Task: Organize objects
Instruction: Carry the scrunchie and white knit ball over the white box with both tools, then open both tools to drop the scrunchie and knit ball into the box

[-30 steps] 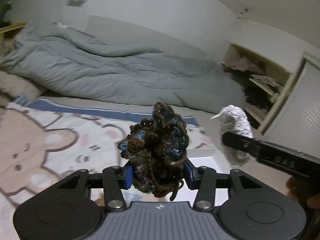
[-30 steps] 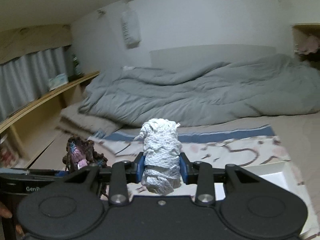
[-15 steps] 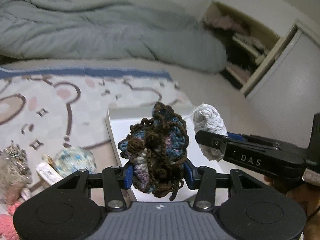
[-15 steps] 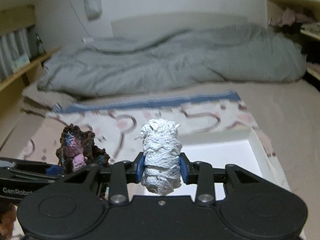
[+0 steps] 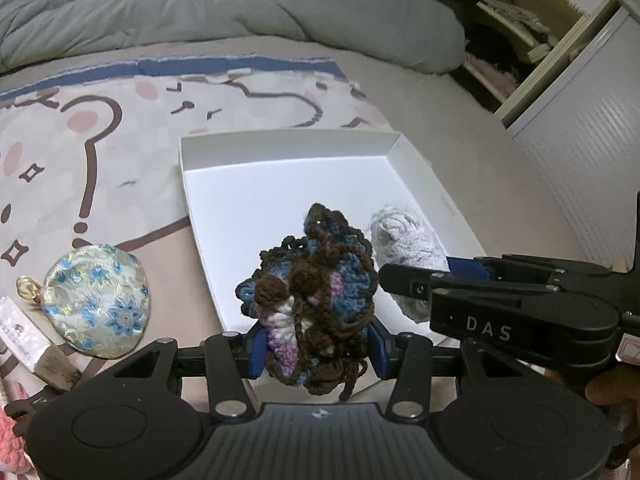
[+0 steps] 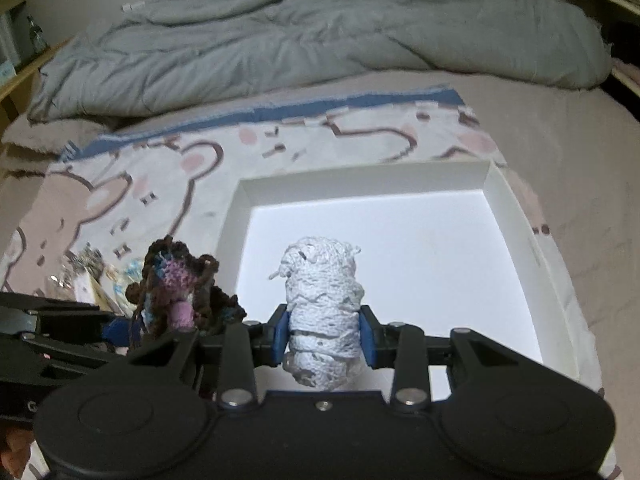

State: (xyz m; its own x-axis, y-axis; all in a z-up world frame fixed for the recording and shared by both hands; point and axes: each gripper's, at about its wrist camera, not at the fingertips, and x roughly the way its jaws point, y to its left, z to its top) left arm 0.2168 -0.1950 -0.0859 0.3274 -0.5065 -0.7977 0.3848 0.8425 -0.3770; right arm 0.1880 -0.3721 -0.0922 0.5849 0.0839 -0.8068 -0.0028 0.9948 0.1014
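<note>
Left gripper [image 5: 316, 350] is clamped on a brown and blue crochet bundle [image 5: 312, 304], sitting low center in the left wrist view, right over the near edge of the white box [image 5: 288, 138]. Right gripper [image 6: 323, 340] is squeezing a white crochet roll [image 6: 322, 312] upright, bottom center of its own frame, above the box floor. A flowery round pouch [image 5: 96, 300] lies on the bear blanket [image 5: 120, 128] at lower left, beside the box.
</note>
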